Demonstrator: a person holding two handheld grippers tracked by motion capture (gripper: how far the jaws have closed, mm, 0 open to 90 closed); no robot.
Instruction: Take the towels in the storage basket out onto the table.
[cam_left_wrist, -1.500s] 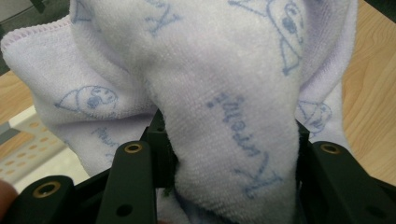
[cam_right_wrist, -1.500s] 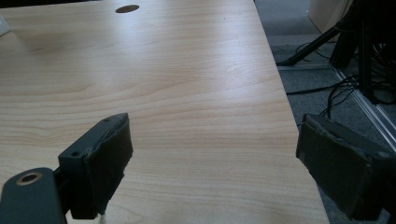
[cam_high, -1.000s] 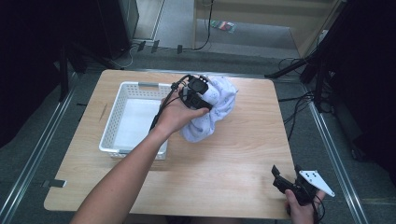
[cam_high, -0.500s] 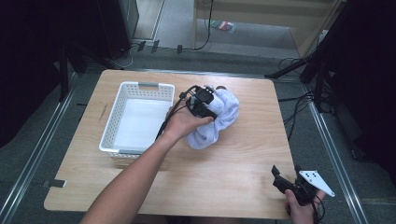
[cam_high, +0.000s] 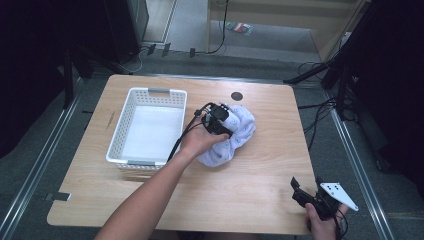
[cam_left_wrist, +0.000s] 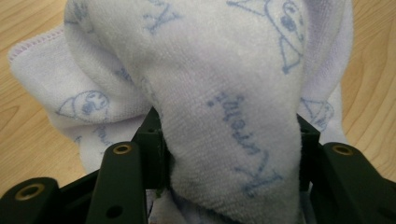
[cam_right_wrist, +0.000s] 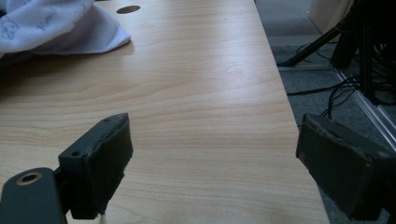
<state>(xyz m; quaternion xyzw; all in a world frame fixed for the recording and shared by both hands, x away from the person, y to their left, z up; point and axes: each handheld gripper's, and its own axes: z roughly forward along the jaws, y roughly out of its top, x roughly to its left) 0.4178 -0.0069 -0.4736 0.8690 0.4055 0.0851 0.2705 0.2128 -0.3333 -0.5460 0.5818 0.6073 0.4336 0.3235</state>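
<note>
A white towel (cam_high: 241, 131) with pale blue cartoon prints lies bunched on the wooden table (cam_high: 240, 200), just right of the basket. My left gripper (cam_high: 223, 127) is down on its left side. In the left gripper view a thick fold of the towel (cam_left_wrist: 224, 93) fills the gap between the jaws (cam_left_wrist: 229, 135) and touches both pads. These jaws have just been opening, with the fold still between them. My right gripper (cam_high: 306, 182) rests open at the table's near right corner. Its jaws (cam_right_wrist: 215, 154) stand wide apart over bare wood, with the towel (cam_right_wrist: 56, 23) far off.
A white slotted plastic basket (cam_high: 150, 91) stands on the left half of the table. A small dark round hole (cam_high: 237, 96) sits near the far edge behind the towel. Cables and stand legs lie on the floor to the right of the table (cam_right_wrist: 336, 88).
The left hand has carried the towel to the right and down, from beside the basket's rim onto the table. The towel now slumps on the wood. The right hand has not moved.
</note>
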